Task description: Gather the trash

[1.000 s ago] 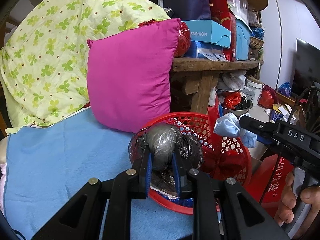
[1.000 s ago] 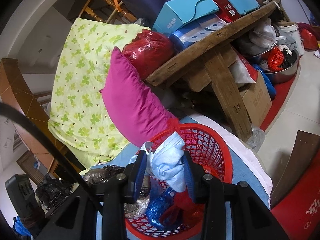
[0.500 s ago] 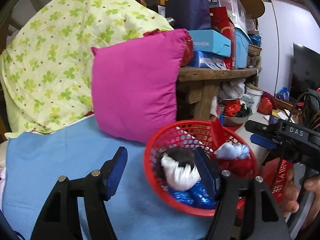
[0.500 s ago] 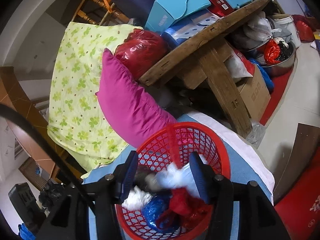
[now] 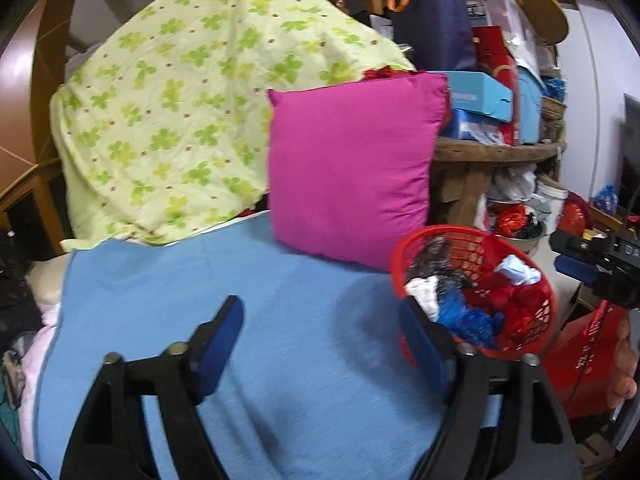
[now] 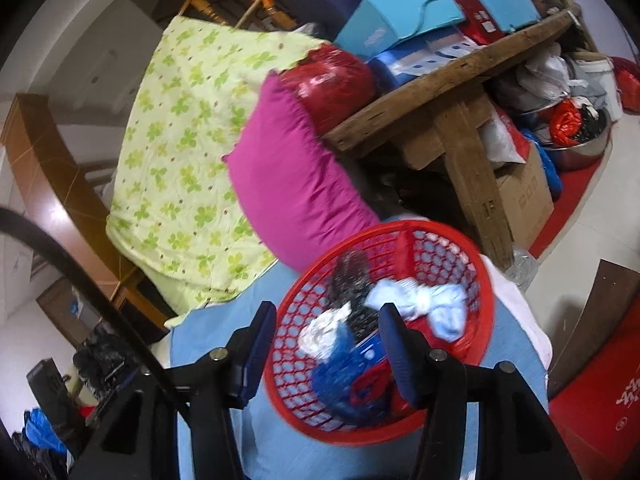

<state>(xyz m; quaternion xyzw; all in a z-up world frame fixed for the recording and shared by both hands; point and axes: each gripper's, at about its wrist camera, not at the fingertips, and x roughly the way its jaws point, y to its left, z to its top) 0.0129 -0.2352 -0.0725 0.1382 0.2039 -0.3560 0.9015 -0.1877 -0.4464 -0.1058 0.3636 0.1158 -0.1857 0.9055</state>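
both claws, left claw [image 5: 320, 344] and right claw [image 6: 326, 350], spread apart near upright red basket [image 6: 486, 280]

"DA" – white letters on right gripper [image 5: 600, 258] body.

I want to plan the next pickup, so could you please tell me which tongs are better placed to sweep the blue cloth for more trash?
Left, probably: the left tongs hang open over the blue cloth, while the right tongs face the red mesh basket.
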